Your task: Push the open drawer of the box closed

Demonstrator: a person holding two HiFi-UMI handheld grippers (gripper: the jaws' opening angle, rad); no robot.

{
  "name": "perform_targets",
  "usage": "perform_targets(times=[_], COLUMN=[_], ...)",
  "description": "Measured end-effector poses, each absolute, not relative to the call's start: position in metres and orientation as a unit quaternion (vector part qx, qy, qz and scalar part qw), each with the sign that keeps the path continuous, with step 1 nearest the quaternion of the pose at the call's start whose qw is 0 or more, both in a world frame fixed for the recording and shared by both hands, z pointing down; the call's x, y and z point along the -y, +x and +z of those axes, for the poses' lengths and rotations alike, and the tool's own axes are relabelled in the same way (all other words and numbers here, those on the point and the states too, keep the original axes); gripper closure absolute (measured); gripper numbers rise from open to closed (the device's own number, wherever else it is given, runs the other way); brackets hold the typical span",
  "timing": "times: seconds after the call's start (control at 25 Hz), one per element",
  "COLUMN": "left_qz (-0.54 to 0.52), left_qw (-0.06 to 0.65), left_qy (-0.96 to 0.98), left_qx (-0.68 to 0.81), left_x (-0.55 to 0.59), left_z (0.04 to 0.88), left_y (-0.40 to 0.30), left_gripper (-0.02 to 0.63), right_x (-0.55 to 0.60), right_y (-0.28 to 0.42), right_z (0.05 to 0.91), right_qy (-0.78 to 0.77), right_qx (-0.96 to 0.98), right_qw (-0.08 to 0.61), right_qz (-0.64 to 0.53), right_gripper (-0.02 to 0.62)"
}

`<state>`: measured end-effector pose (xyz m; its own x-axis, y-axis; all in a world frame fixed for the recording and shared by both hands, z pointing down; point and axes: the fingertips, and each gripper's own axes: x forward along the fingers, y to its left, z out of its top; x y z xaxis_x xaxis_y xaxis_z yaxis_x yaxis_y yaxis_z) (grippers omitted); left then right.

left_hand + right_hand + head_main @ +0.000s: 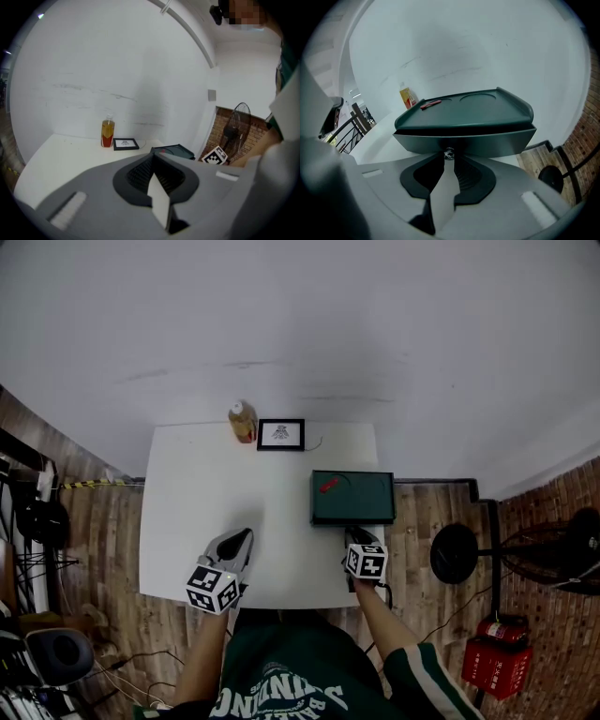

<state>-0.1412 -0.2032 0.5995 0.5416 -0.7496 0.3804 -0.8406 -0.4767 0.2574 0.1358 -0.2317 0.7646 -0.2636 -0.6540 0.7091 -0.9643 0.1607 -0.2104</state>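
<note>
Here the right gripper, pinched closed, meets the drawer knob; the left gripper is closed too.

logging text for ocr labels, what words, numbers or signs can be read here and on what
Nothing reads for certain.
Shirt: white letters, upside down, cut off, unreadable.
Bottle label: too small.
Framed picture: too small.
Red box on the floor: print too small.
Left gripper and right gripper cubes: black square patterns, no words.

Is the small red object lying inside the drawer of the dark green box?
No, the small red object lies on the flat top of the dark green box, above its drawer.
</note>
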Motion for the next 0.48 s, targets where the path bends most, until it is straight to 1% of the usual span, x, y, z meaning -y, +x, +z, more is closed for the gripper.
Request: perform_targets(times=[0.32, 0.48], left_qz=[0.118, 0.121], left_qw=[0.214, 0.217], left_qy=[0.856, 0.858], left_qx=[0.455, 0.449], left_x=[0.21, 0.214], left_z=[0.605, 0.608], left_y=[-0.131, -0.126], left_gripper=[0.554, 0.554], right_x=[0.244, 0.241], right_y=[0.137, 0.133], right_z=[0.764, 0.765], right_qy=[0.556, 0.553], right_qx=[0.728, 0.732], right_qw=[0.216, 0.194], right_qz=[0.339, 0.347], right_gripper=[0.528, 0.523])
